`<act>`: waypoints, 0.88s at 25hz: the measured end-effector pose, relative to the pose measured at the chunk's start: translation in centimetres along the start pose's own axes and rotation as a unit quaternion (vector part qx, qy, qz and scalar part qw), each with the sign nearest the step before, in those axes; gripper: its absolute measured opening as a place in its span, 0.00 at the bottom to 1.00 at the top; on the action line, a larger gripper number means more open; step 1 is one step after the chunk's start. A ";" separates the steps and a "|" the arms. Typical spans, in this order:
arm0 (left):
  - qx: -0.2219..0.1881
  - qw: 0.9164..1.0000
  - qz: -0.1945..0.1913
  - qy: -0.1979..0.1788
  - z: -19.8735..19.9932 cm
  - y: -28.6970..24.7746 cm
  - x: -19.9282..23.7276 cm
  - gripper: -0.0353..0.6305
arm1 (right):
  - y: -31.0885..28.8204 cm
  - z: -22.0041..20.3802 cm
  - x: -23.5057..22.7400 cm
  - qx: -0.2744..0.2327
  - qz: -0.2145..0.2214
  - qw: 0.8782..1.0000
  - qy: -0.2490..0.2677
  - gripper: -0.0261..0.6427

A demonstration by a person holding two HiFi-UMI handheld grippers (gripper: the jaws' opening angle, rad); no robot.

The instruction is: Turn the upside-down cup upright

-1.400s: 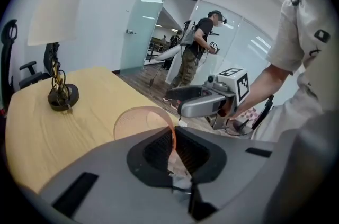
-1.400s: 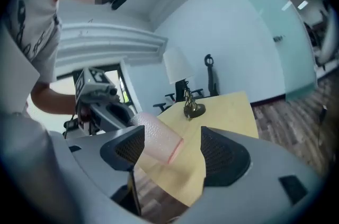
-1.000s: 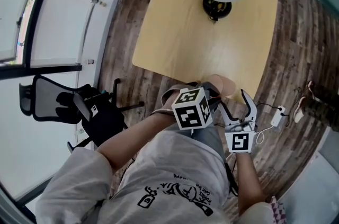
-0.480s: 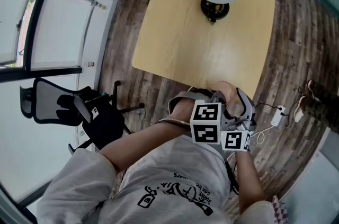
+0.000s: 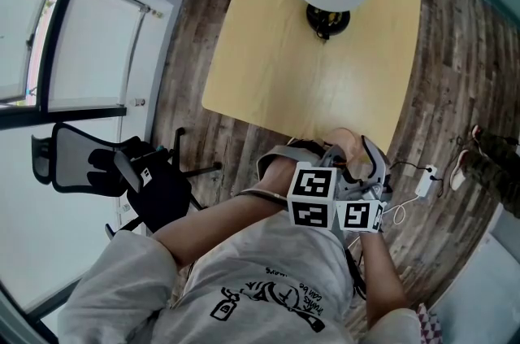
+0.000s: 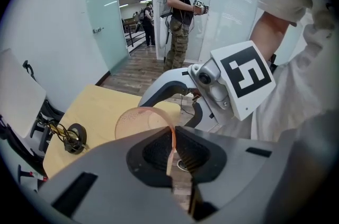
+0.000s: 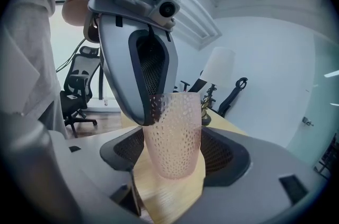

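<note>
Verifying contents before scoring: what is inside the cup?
Nothing shows inside the cup; its dotted base is visible. The left gripper jaws pinch its wall, covering the near part.

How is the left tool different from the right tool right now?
The left tool is shut, pinching the thin rim of the pink cup. The right tool is wide open, with the cup's dotted body standing between its jaws. In the right gripper view, the left tool reaches the cup from above, while the right tool comes at it from the side. Both are grey, carry a black-and-white marker cube, and meet at the same cup.
</note>
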State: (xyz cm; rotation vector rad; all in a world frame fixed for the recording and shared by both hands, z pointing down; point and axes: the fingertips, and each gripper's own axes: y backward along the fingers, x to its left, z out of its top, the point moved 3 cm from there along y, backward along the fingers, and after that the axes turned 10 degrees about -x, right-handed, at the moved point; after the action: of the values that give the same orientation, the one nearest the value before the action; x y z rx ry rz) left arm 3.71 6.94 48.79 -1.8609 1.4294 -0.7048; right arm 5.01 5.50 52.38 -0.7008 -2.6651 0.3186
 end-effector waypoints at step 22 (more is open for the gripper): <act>-0.367 0.897 0.079 0.233 -2.1 2.8 6.0 0.49 | -0.6 -0.5 -2.9 -0.091 -0.056 0.982 -0.157 0.51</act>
State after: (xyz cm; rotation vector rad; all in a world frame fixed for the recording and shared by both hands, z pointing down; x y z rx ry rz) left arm 1.99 0.32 48.01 -2.1602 2.3835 -0.5933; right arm 7.33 3.62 52.22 -0.5918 -3.0506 0.1675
